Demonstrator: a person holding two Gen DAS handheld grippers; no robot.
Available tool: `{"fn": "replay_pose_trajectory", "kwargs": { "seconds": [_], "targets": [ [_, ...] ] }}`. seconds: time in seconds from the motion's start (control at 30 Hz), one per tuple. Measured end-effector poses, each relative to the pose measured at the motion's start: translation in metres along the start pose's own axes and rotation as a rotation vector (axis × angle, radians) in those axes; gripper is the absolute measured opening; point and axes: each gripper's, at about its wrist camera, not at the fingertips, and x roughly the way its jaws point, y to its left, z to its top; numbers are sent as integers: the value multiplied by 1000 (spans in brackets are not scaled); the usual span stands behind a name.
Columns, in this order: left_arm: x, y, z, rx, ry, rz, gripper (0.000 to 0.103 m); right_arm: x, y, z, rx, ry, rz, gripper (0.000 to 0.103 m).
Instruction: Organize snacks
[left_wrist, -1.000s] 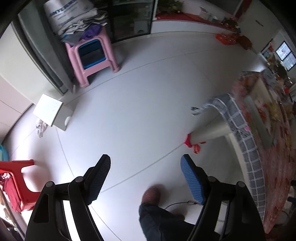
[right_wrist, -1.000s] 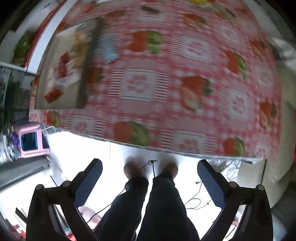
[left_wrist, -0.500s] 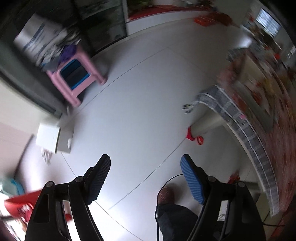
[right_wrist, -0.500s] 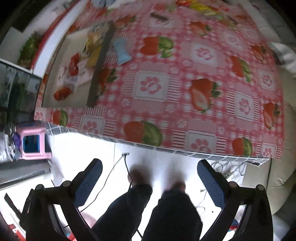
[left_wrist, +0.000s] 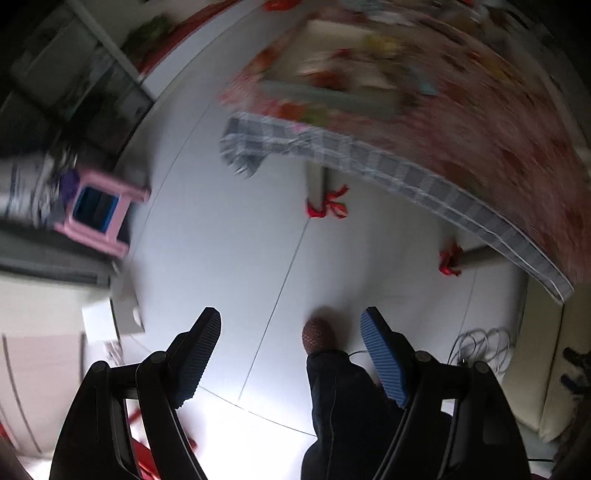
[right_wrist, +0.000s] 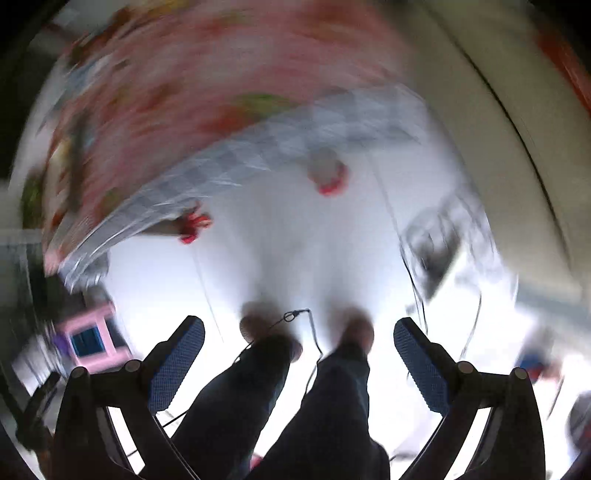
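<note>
- Jaws of the left gripper (left_wrist: 290, 354) stood spread wide with nothing between them, held well away from the table (left_wrist: 480, 206) and aimed down at the white floor (left_wrist: 229, 236).
- From the left wrist, the table sat up and to the right under a red patterned cloth, a grey tray (left_wrist: 332, 94) near its far corner. Small bright packets that looked like the snacks (left_wrist: 373, 55) lay in and beside the tray, too blurred to count or name.
- A pink stool (left_wrist: 99, 218) stood off to the left, and the person's shoe (left_wrist: 318, 335) showed just inside the right finger.
- From the right wrist, the right gripper (right_wrist: 297, 360) also had its jaws spread and empty, pointing down over the person's legs (right_wrist: 295, 398) and a thin cable (right_wrist: 314, 347).
- That view was heavily smeared; only the table's cloth edge (right_wrist: 236, 158) and red-tied table legs could be made out.
- Judging by both empty grippers hanging clear of the table, the sorting looked barely begun; reaching and picking up a snack remained.
</note>
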Motion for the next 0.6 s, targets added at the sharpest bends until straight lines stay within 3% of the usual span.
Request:
{"fn": "replay_pose_trajectory", "kwargs": {
  "seconds": [0.2, 0.6],
  "targets": [
    [-55, -59, 25, 127, -107, 51, 81, -3, -78, -8, 223, -41, 106, 103],
    [-97, -111, 54, 214, -204, 83, 82, -5, -92, 9, 269, -102, 201, 103]
  ]
}}
